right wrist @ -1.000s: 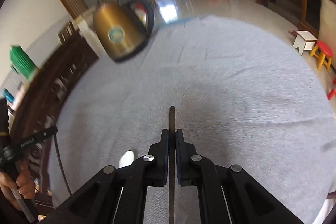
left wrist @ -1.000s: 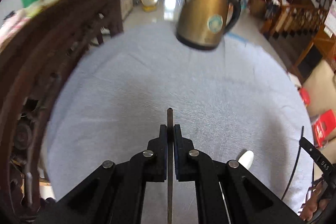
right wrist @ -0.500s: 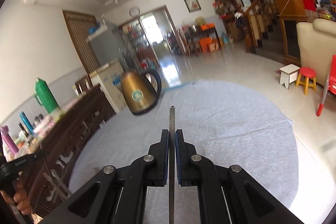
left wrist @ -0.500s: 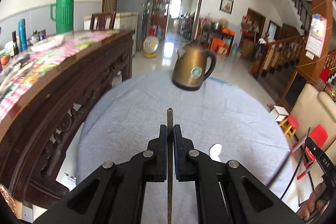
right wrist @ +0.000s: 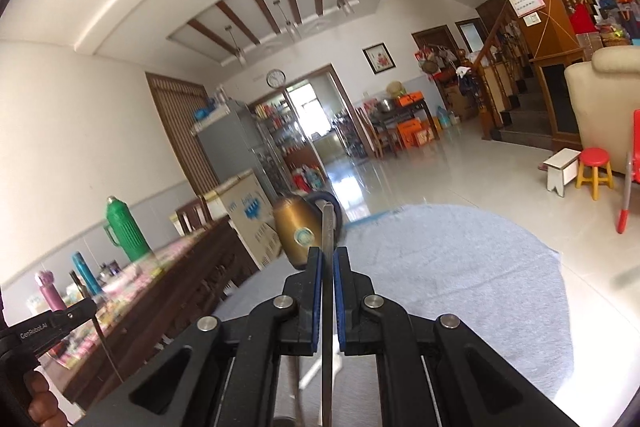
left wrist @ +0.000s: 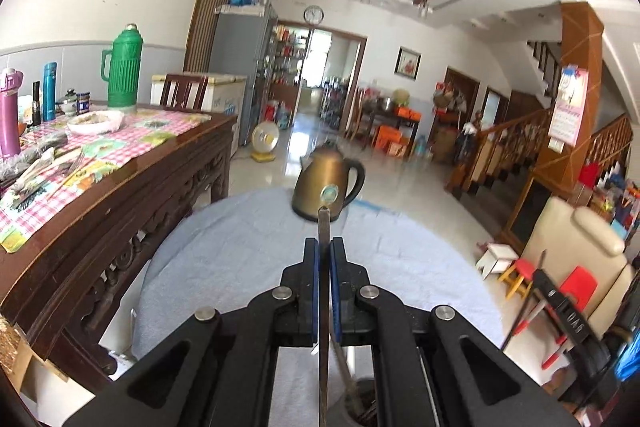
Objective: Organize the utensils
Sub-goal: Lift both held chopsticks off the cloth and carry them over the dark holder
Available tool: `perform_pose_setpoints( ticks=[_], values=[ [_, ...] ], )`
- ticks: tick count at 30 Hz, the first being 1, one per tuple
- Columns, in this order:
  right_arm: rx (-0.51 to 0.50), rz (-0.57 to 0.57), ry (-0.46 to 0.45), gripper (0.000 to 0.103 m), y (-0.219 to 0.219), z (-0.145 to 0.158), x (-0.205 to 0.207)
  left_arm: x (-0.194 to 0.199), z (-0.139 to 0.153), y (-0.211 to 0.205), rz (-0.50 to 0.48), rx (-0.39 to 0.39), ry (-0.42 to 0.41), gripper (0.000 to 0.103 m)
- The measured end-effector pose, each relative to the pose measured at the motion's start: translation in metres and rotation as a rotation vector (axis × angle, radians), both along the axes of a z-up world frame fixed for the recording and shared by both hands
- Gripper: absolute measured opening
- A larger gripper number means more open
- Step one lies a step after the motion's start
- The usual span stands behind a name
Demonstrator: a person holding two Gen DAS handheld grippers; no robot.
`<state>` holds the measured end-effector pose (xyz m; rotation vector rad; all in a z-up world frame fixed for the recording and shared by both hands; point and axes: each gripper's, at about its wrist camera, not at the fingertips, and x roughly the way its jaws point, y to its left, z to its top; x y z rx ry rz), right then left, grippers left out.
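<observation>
The left gripper (left wrist: pixel 324 251) has its 2 blue-lined fingers (left wrist: pixel 313 267) pressed onto a thin, flat metal utensil handle (left wrist: pixel 324 227), seen edge-on and running from the bottom of the left wrist view up past the fingertips toward 12 o'clock. Its tip overlaps the base of a bronze kettle (left wrist: pixel 326 187), which stands at the far edge of a round table covered with a grey cloth (left wrist: pixel 240 247). Below the fingers, at about 6 o'clock, the rim of a dark container (left wrist: pixel 362 401) shows with another slim handle rising out of it; what else it holds is too shadowed to tell.

The right gripper (right wrist: pixel 327 263) is likewise clamped on a thin metal strip (right wrist: pixel 327 227), held upright between its fingers (right wrist: pixel 316 279) and crossing in front of the kettle (right wrist: pixel 296 235) at 12 o'clock. A white object, possibly a spoon (right wrist: pixel 316 373), lies on the cloth (right wrist: pixel 460 267) just under the fingers.

At 9 o'clock in the left wrist view stands a dark carved wooden table (left wrist: pixel 132 203) with a pink checked cover, bearing a green thermos (left wrist: pixel 122 67), a purple flask (left wrist: pixel 9 115) and a white bowl (left wrist: pixel 95 121). At 3 o'clock are a cream armchair (left wrist: pixel 580 267) and a red stool (left wrist: pixel 522 273).
</observation>
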<state>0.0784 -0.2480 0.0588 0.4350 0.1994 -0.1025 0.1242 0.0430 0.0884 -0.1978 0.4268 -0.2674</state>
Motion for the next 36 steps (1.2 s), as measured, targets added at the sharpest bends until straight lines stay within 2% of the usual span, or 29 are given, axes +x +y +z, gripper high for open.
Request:
perform_pose_setpoints(
  ticks=[7,10,15,17,26,36],
  values=[
    [0.019,-0.051,-0.13,0.007,0.022,0.008,0.004,0.002,0.009,-0.009,0.024,-0.085,-0.075,0.005],
    [0.028,-0.072,-0.162,0.007,0.034,0.002,0.01,0.005,0.0,-0.016,0.041,-0.099,-0.107,0.005],
    [-0.024,-0.097,-0.172,0.007,0.052,-0.014,0.018,0.002,-0.021,-0.025,0.064,-0.11,-0.151,0.005],
    [-0.05,-0.102,-0.17,0.007,0.057,-0.02,0.019,0.002,-0.032,-0.028,0.069,-0.111,-0.144,0.005],
    [-0.116,-0.073,-0.156,0.007,0.065,-0.039,0.008,-0.006,-0.06,-0.037,0.113,-0.028,-0.153,0.005],
    [-0.119,-0.031,-0.131,0.007,0.065,-0.045,-0.006,-0.015,-0.064,-0.05,0.099,0.042,-0.138,0.006]
  ],
)
